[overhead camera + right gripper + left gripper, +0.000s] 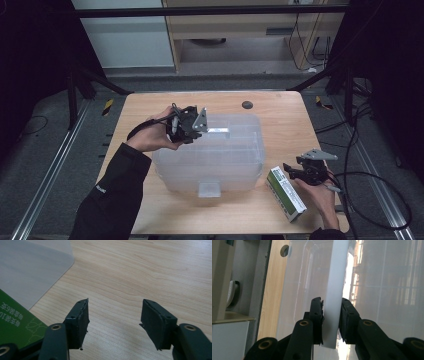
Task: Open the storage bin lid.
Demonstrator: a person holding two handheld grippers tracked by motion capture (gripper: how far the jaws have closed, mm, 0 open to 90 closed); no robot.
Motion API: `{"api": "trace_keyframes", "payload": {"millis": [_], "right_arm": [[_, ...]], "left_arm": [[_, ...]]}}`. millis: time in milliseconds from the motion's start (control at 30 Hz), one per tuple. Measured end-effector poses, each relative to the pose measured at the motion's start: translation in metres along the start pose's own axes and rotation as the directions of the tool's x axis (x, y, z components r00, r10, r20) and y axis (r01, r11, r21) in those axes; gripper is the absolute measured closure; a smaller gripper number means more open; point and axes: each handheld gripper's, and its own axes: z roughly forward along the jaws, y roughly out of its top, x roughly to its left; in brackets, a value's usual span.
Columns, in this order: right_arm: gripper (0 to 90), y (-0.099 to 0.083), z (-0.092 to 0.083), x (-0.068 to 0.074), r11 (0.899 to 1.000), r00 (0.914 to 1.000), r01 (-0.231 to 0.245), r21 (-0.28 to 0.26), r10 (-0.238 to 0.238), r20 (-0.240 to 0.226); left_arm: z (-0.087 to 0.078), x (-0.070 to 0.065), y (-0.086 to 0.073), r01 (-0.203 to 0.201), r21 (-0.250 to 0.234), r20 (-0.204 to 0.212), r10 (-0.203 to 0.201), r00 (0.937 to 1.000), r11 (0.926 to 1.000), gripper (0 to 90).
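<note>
At centre of the desk: one clear plastic bin, its far-left rim clamped between the jaws of the left gripper. Beside its right corner lies a green-and-white box; the right gripper hovers there, jaws apart on nothing. Step judged: securing the bin; next, a steady lift or pull.

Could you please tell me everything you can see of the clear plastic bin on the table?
The bin is a translucent, frosted plastic tub with rounded corners, lying upside down in the middle of the wooden table. A white latch tab shows on its near side. The left claw grips its white rim. A green box lies just beside it.
</note>
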Motion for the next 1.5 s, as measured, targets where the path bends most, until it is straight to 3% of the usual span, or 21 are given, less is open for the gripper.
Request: {"api": "trace_keyframes", "payload": {"millis": [533,767,1267,1500], "right_arm": [[46.3,0.003,-0.005,-0.001,1.000,0.9997,-0.024,-0.017,0.024,-0.002],[50.3,0.003,-0.007,-0.001,0.999,0.9997,-0.024,-0.021,0.024,0.000],[69.4,0.010,-0.018,-0.001,0.998,0.9982,-0.051,-0.043,0.050,-0.032],[78.4,0.014,-0.025,0.000,0.996,0.9985,-0.049,-0.077,0.047,-0.027]], "left_arm": [[-0.001,0.003,0.001,-0.002,-0.003,-0.011,0.002,0.9999,1.0000,73.9],[-0.004,0.011,0.003,0.015,0.000,-0.038,-0.015,0.9992,0.9999,72.9],[-0.006,0.021,0.004,0.043,-0.010,-0.081,-0.043,0.9958,0.9990,71.4],[-0.007,0.024,0.005,0.045,-0.010,-0.098,-0.046,0.9942,0.9989,71.0]]}}
